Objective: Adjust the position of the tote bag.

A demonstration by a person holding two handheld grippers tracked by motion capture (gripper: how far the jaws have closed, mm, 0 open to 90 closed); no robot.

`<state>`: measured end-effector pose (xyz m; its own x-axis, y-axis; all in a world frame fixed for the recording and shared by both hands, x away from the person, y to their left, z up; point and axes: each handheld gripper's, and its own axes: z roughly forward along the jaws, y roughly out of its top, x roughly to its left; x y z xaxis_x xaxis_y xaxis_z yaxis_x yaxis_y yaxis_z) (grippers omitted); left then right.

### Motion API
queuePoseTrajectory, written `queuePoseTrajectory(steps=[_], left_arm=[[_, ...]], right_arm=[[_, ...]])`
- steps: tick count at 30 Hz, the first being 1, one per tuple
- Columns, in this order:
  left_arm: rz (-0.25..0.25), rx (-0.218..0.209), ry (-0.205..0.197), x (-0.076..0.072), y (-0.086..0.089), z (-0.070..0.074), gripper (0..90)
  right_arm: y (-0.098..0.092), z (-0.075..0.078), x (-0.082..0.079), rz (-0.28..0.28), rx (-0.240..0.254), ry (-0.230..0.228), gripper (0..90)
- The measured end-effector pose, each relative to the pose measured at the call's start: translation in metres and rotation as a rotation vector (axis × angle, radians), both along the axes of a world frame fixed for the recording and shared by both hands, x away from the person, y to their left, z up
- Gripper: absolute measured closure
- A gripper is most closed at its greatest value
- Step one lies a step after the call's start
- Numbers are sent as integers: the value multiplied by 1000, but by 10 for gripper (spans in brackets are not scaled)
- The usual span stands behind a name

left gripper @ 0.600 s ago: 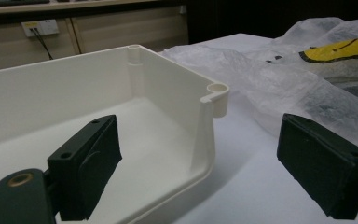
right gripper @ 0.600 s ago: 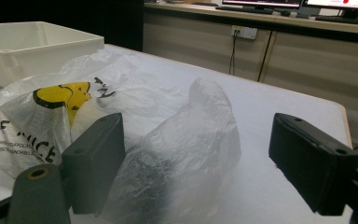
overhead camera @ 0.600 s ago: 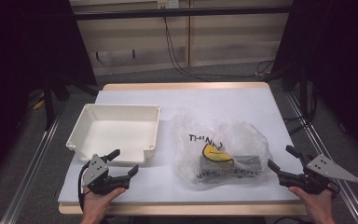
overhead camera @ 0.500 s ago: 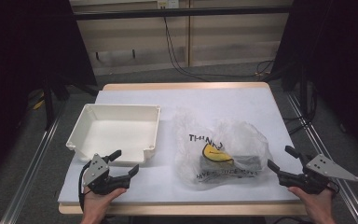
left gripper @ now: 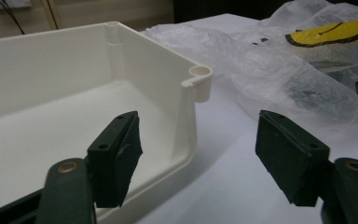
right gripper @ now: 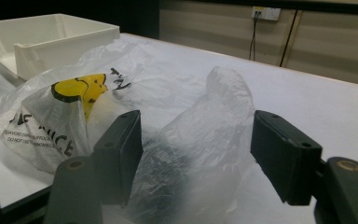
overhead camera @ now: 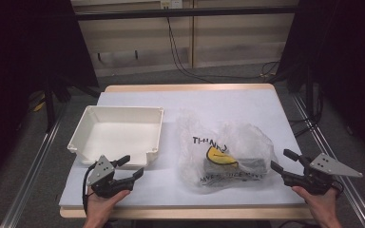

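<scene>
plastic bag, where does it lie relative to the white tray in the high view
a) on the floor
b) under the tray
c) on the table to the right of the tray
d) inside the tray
c: the plastic bag lies on the table to the right of the white tray, with a dark item showing through it.

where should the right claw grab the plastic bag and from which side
Probably the loose crumpled film at the plastic bag's right end, coming in low from the right. That end stands up in a thin fold right ahead of the right claw, whose open jaws already line up either side of it. The middle bulges over something dark and looks too wide to pinch.
</scene>
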<state>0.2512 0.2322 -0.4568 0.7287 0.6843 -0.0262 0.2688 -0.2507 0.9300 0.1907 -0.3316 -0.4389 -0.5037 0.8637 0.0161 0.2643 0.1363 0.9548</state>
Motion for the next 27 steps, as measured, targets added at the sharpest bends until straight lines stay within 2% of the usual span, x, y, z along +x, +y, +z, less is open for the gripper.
queuePoseTrajectory(steps=[2, 4, 5, 7, 12, 15, 18, 19, 20, 21, 24, 25, 27], left_arm=[[-15, 0, 3, 1, -1, 0, 332], [-9, 13, -2, 0, -3, 1, 357], [-24, 19, 23, 1, -3, 1, 359], [-26, 14, 35, 1, -5, 1, 373], [-50, 11, 46, 6, -6, 6, 416], [-65, 11, 52, 6, -7, 8, 438], [-94, 19, 66, 5, -9, 12, 452], [-108, 8, 80, 8, -12, 12, 478], [-115, 10, 89, 10, -13, 13, 479], [-122, 11, 88, 11, -13, 14, 496], [-128, 8, 84, 12, -14, 16, 517], [-124, 16, 85, 13, -14, 17, 517], [-141, 27, 91, 15, -17, 18, 536]], right_arm=[[2, 1, 4, 31, -12, 19, 406], [4, 2, 7, 45, -10, 31, 427], [5, 4, 9, 50, -14, 37, 435], [7, 6, 13, 59, -21, 41, 455], [13, 11, 22, 97, -35, 56, 475], [17, 13, 24, 102, -48, 61, 487], [22, 17, 28, 137, -79, 67, 506], [25, 22, 34, 147, -98, 78, 526], [26, 24, 37, 156, -93, 79, 532], [26, 27, 43, 168, -92, 94, 543], [28, 33, 55, 189, -91, 93, 565], [28, 33, 55, 189, -91, 93, 565], [32, 35, 66, 211, -103, 97, 585]])
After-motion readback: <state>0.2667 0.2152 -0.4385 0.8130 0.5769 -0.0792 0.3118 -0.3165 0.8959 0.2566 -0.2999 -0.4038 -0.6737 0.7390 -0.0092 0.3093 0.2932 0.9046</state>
